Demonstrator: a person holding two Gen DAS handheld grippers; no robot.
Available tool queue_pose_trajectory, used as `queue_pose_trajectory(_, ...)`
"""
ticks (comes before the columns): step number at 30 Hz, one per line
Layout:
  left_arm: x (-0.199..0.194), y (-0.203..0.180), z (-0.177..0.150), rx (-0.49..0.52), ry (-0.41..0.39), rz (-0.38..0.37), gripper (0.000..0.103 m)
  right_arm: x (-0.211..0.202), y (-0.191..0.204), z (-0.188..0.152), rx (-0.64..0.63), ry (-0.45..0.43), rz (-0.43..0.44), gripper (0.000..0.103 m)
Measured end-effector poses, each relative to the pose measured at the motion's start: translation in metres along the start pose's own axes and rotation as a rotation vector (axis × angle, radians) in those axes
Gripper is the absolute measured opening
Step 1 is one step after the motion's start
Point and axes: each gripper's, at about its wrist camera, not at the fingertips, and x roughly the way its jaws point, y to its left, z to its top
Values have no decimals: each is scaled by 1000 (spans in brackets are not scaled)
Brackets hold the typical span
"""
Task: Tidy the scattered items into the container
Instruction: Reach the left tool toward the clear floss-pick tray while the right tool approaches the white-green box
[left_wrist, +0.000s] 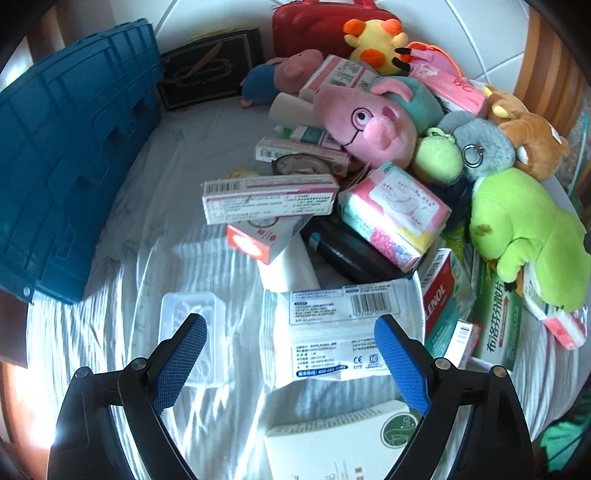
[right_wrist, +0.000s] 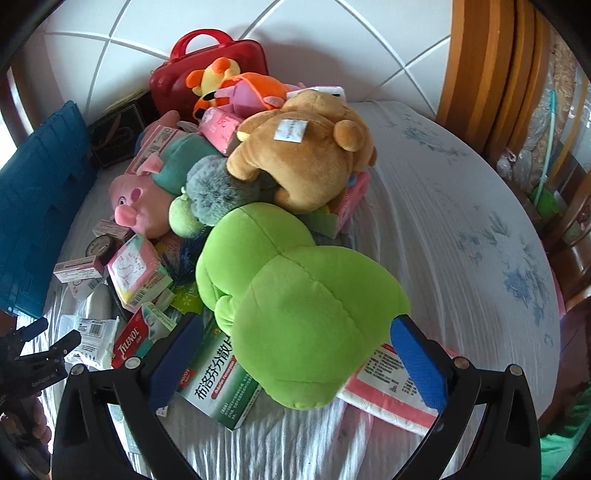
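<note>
Now both tongs are gaping wide, holding nothing: left tongs (left_wrist: 290, 354) hovering over a white sachet (left_wrist: 343, 328), right tongs (right_wrist: 295, 363) straddling the green plush toy (right_wrist: 295, 314).

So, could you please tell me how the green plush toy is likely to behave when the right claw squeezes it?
The green plush toy looks stuffed, so it probably compresses and feels light. Its rounded bulk nearly fills the open right claw, so it may bulge or slip.

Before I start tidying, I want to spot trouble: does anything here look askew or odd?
Yes. The blue crate stands tipped on its side by the heap, so nothing can be dropped in. Plush toys, like the green plush, sprawl over medicine boxes.
</note>
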Motion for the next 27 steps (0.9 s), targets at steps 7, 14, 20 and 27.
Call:
queue_pose_trajectory(7,-1,13,-29,3,42,31,93,9,42,-10,-114,-3,51,103)
queue_pose_trajectory(14,-5,22,-55,137,35,-67,93,-6,73,-45,-66,-7,67,103)
queue_pose_trajectory(20,-10,46,-94,184,83,-148,93,7,102,-111,14,108,7,82)
queue_pose_trajectory(27,-6,39,-134,210,144,-196,93,28,116,-150,5,195,-34,81)
